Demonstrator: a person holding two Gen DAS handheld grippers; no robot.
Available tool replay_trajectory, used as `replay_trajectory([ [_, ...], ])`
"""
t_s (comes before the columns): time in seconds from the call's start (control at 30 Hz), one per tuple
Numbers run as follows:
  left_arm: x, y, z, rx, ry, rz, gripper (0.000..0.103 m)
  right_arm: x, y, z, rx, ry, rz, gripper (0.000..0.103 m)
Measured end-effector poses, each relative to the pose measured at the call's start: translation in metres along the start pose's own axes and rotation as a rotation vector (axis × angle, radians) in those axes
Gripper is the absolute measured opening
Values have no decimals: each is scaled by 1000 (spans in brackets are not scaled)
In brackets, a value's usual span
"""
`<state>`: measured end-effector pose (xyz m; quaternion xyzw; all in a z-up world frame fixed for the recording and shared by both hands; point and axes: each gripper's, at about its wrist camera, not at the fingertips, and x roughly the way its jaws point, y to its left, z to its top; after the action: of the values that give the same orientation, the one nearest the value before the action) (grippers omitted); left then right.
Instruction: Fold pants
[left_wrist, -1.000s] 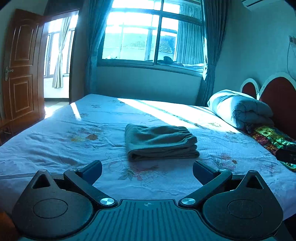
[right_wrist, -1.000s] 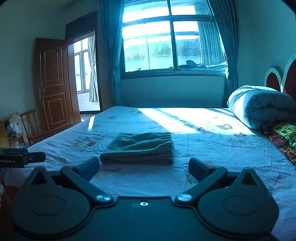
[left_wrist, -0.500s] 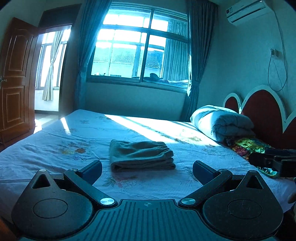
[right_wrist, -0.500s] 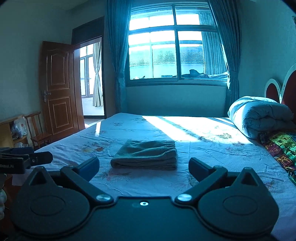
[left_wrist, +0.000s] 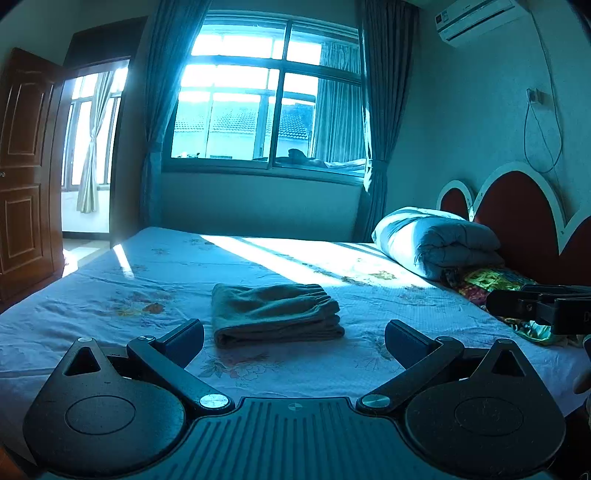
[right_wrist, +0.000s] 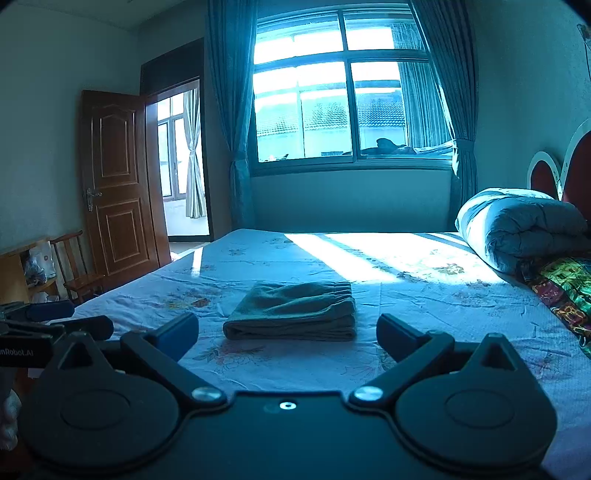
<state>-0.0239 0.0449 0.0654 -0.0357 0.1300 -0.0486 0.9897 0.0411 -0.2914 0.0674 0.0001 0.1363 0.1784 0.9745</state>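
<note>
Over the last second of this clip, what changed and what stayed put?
Both tools drew back and tilted up: the folded pants look smaller and lower in each wrist view, and more wall and ceiling show. The left tool and right tool stayed open and empty throughout. The pants did not shift on the bed; the rolled quilt is unchanged.

Left gripper (left_wrist: 294, 338) was held level and low, jaws spread wide, nothing between the fingers (left_wrist: 184, 336). Right gripper (right_wrist: 287, 332) sat likewise, level, jaws wide apart and empty. Each showed at the edge of the other's view, side by side and apart.
</note>
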Motion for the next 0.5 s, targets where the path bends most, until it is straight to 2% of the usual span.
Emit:
replay_trajectory([
  [0.5, 0, 0, -2, -1, 7, 0, 103, 0, 1, -1, 0, 9, 9, 97],
])
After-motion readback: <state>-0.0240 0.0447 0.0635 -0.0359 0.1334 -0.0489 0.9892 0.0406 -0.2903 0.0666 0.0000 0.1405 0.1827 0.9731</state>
